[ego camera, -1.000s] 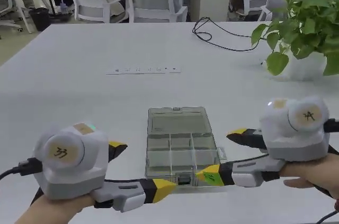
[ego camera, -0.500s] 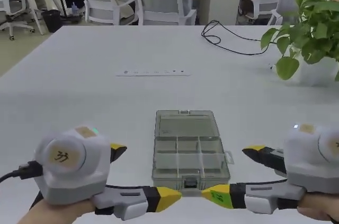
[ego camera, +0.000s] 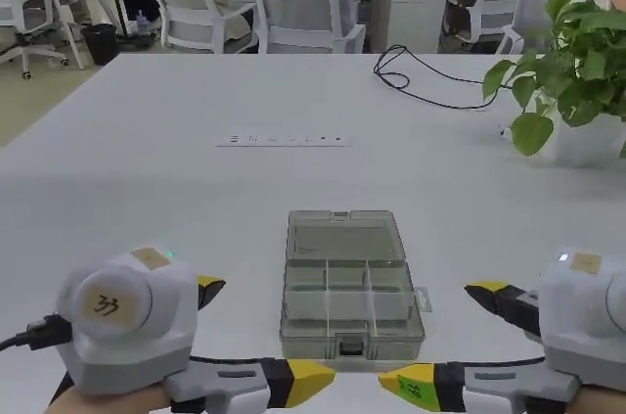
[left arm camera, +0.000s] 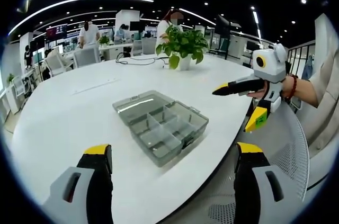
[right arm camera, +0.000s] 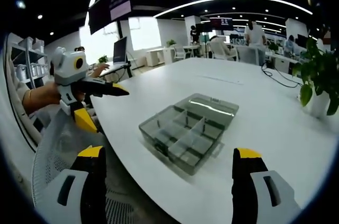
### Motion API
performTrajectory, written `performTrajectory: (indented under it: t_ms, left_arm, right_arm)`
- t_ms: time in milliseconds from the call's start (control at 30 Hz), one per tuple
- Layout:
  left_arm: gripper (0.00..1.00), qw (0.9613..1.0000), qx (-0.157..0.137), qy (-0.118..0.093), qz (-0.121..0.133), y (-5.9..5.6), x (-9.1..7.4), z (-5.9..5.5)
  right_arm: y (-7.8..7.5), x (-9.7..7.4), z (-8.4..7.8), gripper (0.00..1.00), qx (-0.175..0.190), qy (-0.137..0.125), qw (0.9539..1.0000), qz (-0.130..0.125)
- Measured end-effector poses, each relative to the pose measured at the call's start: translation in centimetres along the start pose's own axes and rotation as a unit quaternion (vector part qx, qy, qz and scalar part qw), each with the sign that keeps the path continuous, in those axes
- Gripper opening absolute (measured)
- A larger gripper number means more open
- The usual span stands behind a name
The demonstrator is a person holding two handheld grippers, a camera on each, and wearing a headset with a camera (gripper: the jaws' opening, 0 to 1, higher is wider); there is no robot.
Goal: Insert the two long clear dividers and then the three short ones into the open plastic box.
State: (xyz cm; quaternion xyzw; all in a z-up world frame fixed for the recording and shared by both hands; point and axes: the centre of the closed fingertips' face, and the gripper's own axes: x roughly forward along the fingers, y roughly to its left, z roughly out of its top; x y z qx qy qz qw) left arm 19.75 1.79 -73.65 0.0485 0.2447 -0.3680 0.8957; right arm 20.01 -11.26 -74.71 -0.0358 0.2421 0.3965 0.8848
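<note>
The clear plastic box lies open on the white table, its lid flat behind it. Clear dividers stand inside and split it into several compartments. My left gripper hovers open at the near left of the box, nothing between its jaws. My right gripper hovers open at the near right, also holding nothing. In the left gripper view the box lies ahead of the open left gripper, with the right gripper beyond. The right gripper view has the box ahead of the right gripper, with the left gripper opposite.
A potted plant stands at the far right. A black cable loops near the table's far edge. A thin white strip lies mid-table. Office chairs stand beyond the table. The table's near edge is just under the grippers.
Both grippers have drawn back from the box's front edge toward me, the right one also moving right. The head camera has tilted, so the whole picture has shifted.
</note>
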Motion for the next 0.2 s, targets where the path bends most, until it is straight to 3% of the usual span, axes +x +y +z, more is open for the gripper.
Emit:
performTrajectory:
  t_ms: [200]
  left_arm:
    - [0.99,0.9999,0.008,0.008,-0.002,-0.06,0.15,-0.1]
  right_arm:
    - [-0.32,0.05,-0.18,1.0,-0.003,0.006,0.9999,-0.011]
